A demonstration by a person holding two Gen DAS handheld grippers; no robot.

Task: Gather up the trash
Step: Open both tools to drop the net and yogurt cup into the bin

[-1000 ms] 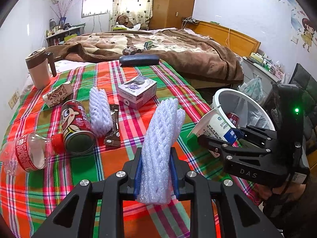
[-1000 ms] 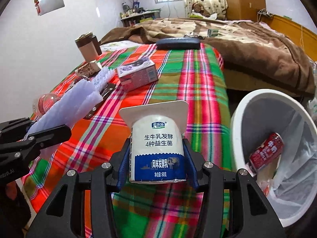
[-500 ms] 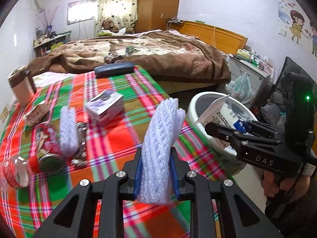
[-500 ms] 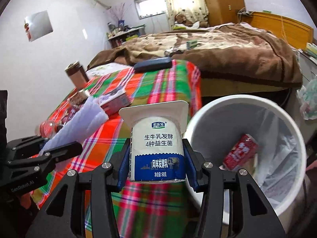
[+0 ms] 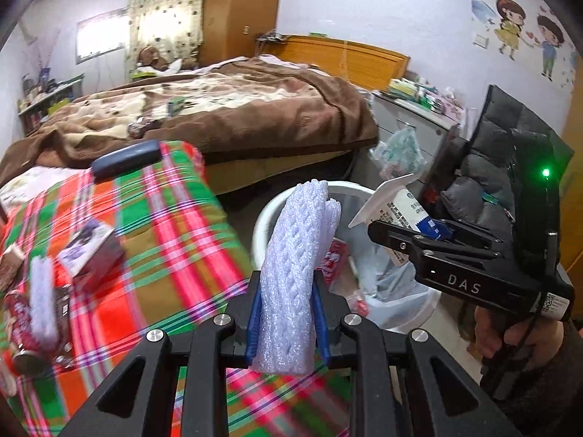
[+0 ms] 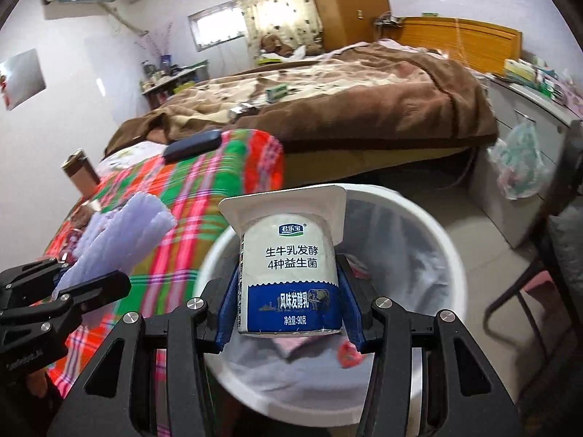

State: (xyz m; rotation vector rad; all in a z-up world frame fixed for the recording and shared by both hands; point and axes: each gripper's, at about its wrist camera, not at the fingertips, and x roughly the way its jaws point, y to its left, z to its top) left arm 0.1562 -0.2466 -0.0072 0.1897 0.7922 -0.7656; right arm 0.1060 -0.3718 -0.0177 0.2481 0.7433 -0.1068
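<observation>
Trash lies at the left on the plaid cloth (image 5: 175, 240): can (image 5: 18, 331), foam net (image 5: 43, 298), box (image 5: 89, 255). At centre the left gripper (image 5: 288, 322) pinches a foam sleeve (image 5: 297, 273). Right of it, the right gripper (image 6: 288, 309) clamps a yogurt cup (image 6: 289, 273) over the white bin (image 6: 452, 266).

Home bedroom, bed (image 5: 226, 109) with brown blanket, curtained window (image 6: 218, 29), wardrobe (image 5: 240, 11)

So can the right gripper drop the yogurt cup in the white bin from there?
Probably yes. The right gripper holds the yogurt cup right over the white bin, whose mouth looks open, with nothing in between.
</observation>
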